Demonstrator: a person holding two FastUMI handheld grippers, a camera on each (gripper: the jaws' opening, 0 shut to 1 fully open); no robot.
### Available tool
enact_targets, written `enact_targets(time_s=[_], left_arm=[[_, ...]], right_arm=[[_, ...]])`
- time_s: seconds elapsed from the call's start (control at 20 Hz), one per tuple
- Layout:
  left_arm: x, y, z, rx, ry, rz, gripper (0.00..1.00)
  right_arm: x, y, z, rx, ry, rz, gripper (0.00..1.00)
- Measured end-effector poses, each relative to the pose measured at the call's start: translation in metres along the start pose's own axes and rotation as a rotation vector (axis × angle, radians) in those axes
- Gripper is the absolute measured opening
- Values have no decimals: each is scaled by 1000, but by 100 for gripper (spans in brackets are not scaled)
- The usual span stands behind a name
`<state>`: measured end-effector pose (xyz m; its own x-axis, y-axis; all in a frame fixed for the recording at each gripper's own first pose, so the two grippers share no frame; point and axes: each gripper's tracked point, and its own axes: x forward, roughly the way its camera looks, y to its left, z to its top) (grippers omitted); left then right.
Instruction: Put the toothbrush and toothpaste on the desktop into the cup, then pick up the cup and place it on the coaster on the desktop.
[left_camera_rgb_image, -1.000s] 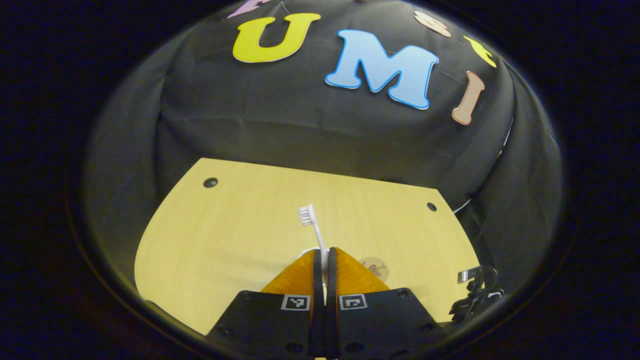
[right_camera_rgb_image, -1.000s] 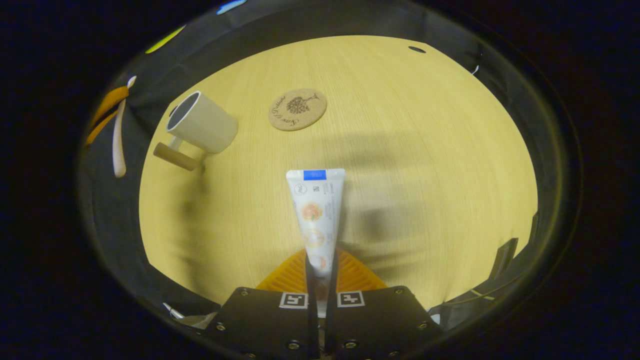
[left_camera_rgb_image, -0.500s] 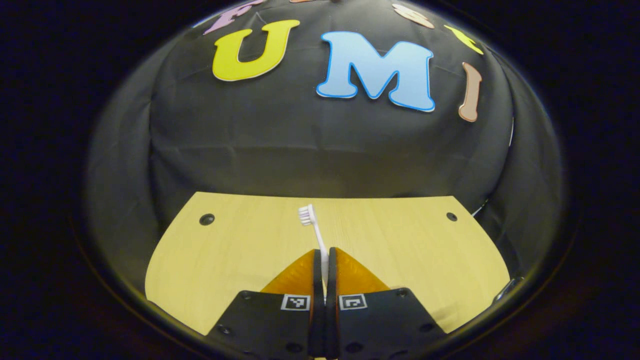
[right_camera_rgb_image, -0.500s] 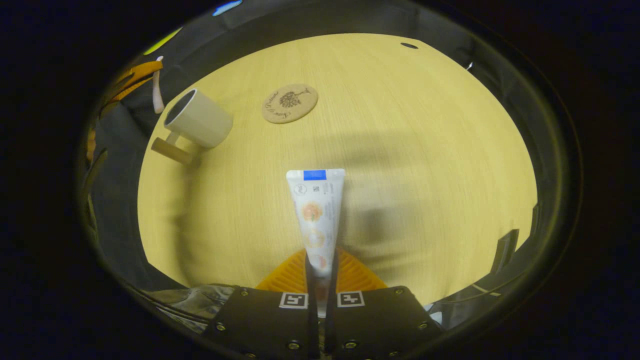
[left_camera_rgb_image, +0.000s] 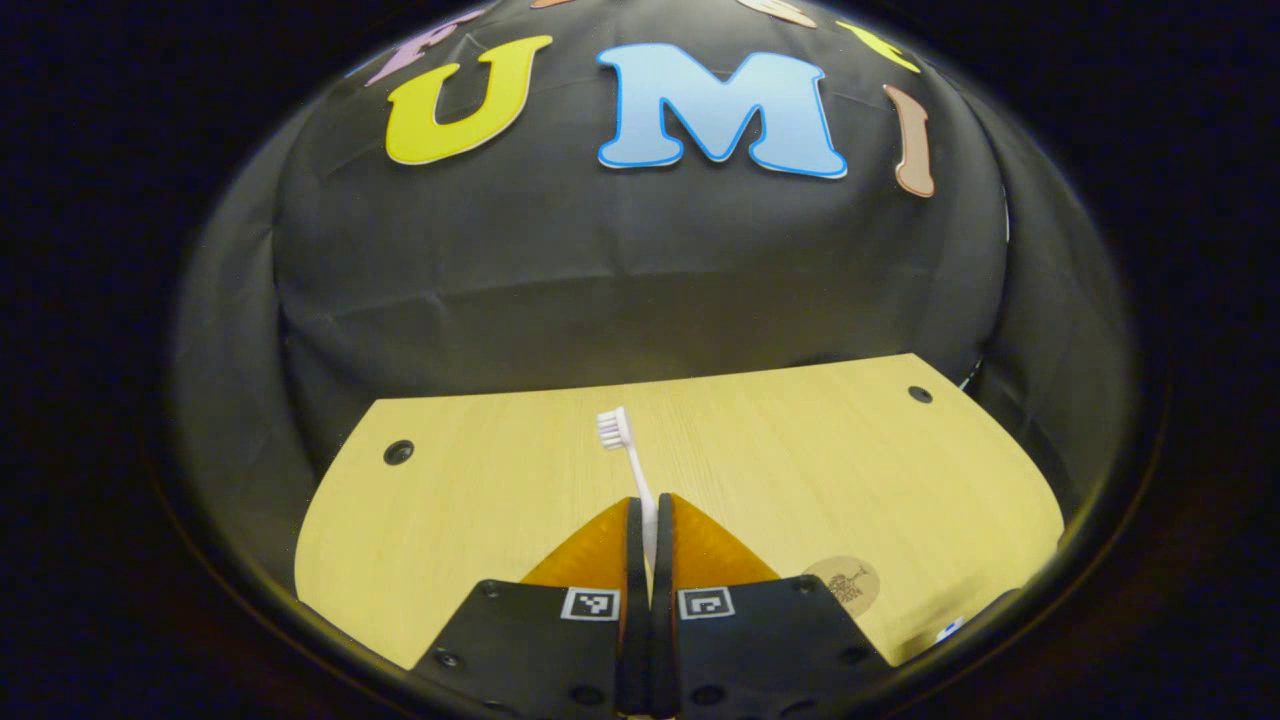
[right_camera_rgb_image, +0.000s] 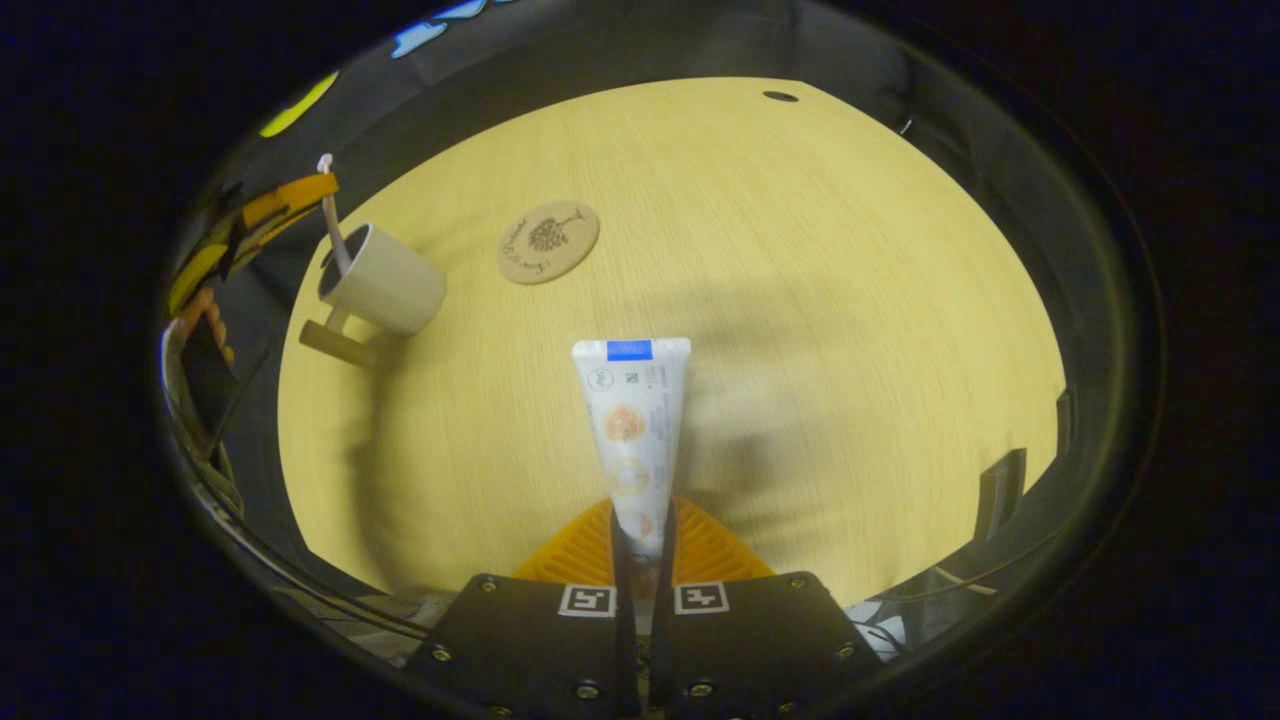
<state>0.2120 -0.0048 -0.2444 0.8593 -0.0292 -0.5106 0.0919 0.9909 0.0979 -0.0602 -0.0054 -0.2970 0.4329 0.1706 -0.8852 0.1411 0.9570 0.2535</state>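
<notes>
Toothbrush (right_camera_rgb_image: 330, 215), pinched in my left hand-held gripper (right_camera_rgb_image: 290, 195), has just reached the cup (right_camera_rgb_image: 385, 290) mouth; my right hand-held gripper (right_camera_rgb_image: 640, 535) clamps the toothpaste (right_camera_rgb_image: 630, 430).

Wooden tabletop (left_camera_rgb_image: 480, 500), pale yellow grain, rounded corners. Two dark round holes near its far corners in the left gripper view: one at left (left_camera_rgb_image: 398, 452), one at right (left_camera_rgb_image: 920, 394); one hole (right_camera_rgb_image: 779, 97) at the far edge in the right gripper view. Black cloth wall (left_camera_rgb_image: 620, 290) behind the table. Cables (right_camera_rgb_image: 960, 585) past the near right edge.
</notes>
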Motion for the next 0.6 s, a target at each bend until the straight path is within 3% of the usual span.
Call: enact_targets(time_s=[0.1, 0.15, 0.35, 0.45, 0.6], left_arm=[[-1, 0, -5, -14, 11, -9, 14], [-1, -1, -8, -24, 16, -17, 11], [-6, -1, -14, -33, 33, -52, 15], [-12, -2, -17, -28, 32, -66, 31], [-25, 0, -23, -13, 40, -77, 35]], right_arm=[[-6, 5, 12, -3, -32, 10, 6], [-13, 7, 19, -7, -49, 15, 6], [-22, 27, 49, -17, -112, 45, 6], [-27, 42, 67, -19, -148, 60, 6], [-33, 63, 94, -26, -200, 84, 6]])
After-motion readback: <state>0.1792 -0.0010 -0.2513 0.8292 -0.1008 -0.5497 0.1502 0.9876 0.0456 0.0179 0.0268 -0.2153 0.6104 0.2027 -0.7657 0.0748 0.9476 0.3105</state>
